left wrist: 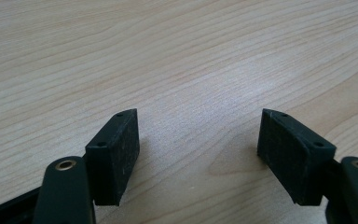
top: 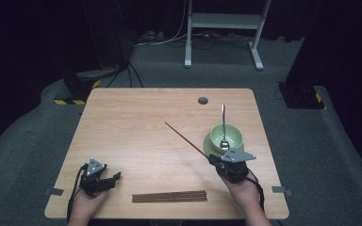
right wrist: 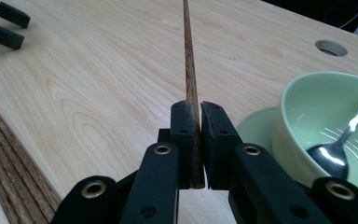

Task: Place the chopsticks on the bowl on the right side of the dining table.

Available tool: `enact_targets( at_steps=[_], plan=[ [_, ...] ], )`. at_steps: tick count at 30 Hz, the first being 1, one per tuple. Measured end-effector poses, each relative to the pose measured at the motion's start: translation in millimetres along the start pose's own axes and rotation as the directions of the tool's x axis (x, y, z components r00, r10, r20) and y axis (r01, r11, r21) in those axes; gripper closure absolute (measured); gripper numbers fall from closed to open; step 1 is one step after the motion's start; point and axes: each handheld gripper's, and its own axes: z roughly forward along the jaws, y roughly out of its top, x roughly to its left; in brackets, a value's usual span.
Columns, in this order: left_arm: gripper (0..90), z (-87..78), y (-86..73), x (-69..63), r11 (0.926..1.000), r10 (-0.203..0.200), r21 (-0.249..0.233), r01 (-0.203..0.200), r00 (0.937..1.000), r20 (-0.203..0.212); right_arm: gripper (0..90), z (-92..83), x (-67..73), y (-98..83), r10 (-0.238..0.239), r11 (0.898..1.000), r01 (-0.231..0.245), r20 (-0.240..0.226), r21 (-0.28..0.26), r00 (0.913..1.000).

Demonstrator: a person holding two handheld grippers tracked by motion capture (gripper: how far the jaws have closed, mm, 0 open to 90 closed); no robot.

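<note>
right gripper (right wrist: 195, 140) clamps slim wooden chopstick (right wrist: 189, 70).

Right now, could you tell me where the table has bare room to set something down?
The table is bare across its left and far parts, from the left gripper up to the grommet hole. It's crowded on the right around the bowl, saucer, spoon, and along the chopstick bundle.

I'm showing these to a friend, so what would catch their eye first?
Likely the single chopstick clamped in the right gripper, slanting up over the table's middle. Next, the green bowl on its saucer at the right, a spoon standing in it, and the row of chopsticks along the near edge.
</note>
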Motion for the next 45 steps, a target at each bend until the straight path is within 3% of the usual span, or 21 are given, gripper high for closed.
enact_targets(
  at_steps=[10, 18, 27, 45],
  plan=[
    [29.5, 0.1, 0.1, 0.3, 1.0, -0.003, 0.001, 0.003, 1.0, 0.003, 84.2, -11.6, -19.2, -6.9, 0.066, 0.998, -0.065, 0.039, -0.019, 0.9971],
    [29.6, 0.1, 0.0, 0.2, 1.0, -0.004, 0.001, 0.004, 1.0, 0.002, 84.2, -19.1, -26.9, -7.7, 0.068, 0.998, -0.067, 0.08, -0.022, 0.9945],
    [29.9, -0.2, -0.2, 0.0, 1.0, -0.003, 0.0, 0.003, 1.0, -0.003, 84.1, -30.1, -44.4, -16.9, 0.122, 0.992, -0.119, 0.119, -0.031, 0.9853],
    [30.1, -0.3, -0.3, 0.1, 1.0, -0.002, 0.0, 0.002, 1.0, -0.001, 83.9, -31.1, -53.5, -30.1, 0.158, 0.987, -0.162, 0.188, 0.003, 0.9694]
  ],
)
